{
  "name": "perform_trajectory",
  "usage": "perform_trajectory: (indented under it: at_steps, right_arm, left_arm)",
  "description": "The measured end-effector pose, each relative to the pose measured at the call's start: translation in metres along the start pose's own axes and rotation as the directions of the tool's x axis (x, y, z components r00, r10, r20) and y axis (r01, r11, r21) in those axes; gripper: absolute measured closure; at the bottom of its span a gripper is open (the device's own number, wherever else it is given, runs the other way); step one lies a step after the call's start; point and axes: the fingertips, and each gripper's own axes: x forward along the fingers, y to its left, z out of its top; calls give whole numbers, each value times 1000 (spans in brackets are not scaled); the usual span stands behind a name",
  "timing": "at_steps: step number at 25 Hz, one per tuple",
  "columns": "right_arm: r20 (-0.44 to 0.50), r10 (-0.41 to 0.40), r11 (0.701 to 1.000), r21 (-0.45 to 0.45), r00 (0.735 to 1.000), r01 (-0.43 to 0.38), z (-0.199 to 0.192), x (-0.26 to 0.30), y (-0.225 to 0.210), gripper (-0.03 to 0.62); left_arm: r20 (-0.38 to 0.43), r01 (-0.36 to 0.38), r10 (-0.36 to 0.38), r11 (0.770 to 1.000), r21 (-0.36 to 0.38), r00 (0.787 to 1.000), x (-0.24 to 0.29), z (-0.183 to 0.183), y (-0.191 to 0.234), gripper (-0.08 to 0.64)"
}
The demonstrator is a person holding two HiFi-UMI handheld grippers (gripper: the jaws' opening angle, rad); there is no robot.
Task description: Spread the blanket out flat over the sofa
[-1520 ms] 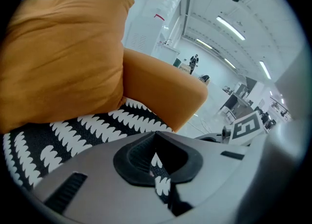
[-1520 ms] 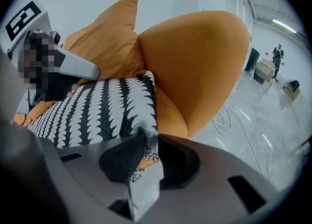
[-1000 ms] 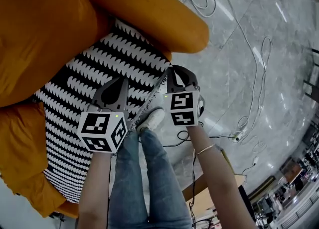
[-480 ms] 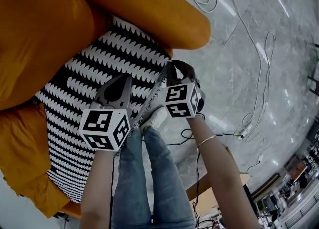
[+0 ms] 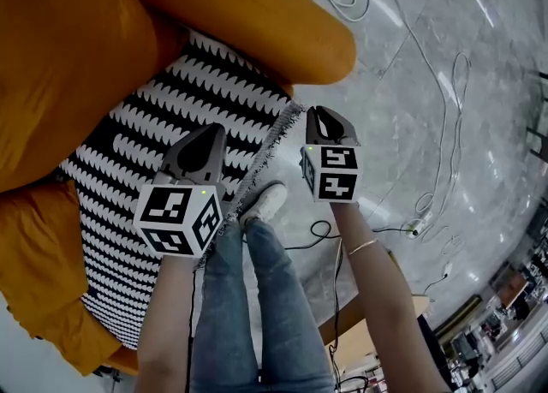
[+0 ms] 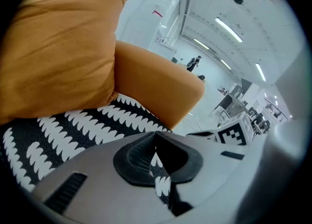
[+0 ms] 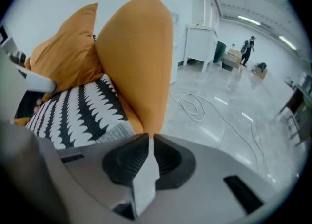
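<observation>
The black-and-white zigzag blanket (image 5: 171,143) lies over the seat of the orange sofa (image 5: 240,14), its fringed edge (image 5: 272,145) hanging at the seat's front. My left gripper (image 5: 208,134) sits on the blanket near that edge. In the left gripper view it (image 6: 155,142) is shut on a fold of the blanket (image 6: 73,130). My right gripper (image 5: 322,114) hangs over the grey floor just right of the blanket's corner. Its jaws (image 7: 150,142) have just been opening; only floor shows in the narrow gap between them.
An orange cushion (image 5: 60,57) leans at the sofa's back, and the armrest runs along the blanket's far side. White cables (image 5: 445,126) loop over the marble floor at the right. The person's jeans and a shoe (image 5: 265,203) stand at the sofa's front.
My right gripper has let go of the blanket's corner and moved right, off the sofa and over the floor. The left gripper stays on the blanket.
</observation>
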Motion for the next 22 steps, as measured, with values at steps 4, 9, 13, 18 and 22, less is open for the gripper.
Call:
perform_trajectory:
  at_steps: [4,9,13,18,22]
  right_arm:
    - [-2,78,994,74,997,-78,-1,14,-5,557]
    - [5,232,969,91,973,-231,12,26,19,555]
    - [-30,259,966,5,965,-259,14,27,29,555]
    - [-42,310,940,-133,950,-313,16,6,57,555]
    - [-35,274,943,-186,961,-275,14,-1,64,549]
  left_arm:
    - [-2,-4,4,1000,0,1000,7,-3,6,541]
    - [-8,-6,6,1000,-3,1000,10,-8,8,541]
    - [-2,1,-1,1000,-9,1000,10,-7,4,541]
    - [-5,-5,5,1000,-13,1000,2,0,-6,541]
    - [-3,1,-1,1000,-21,1000,2,3,-8,541]
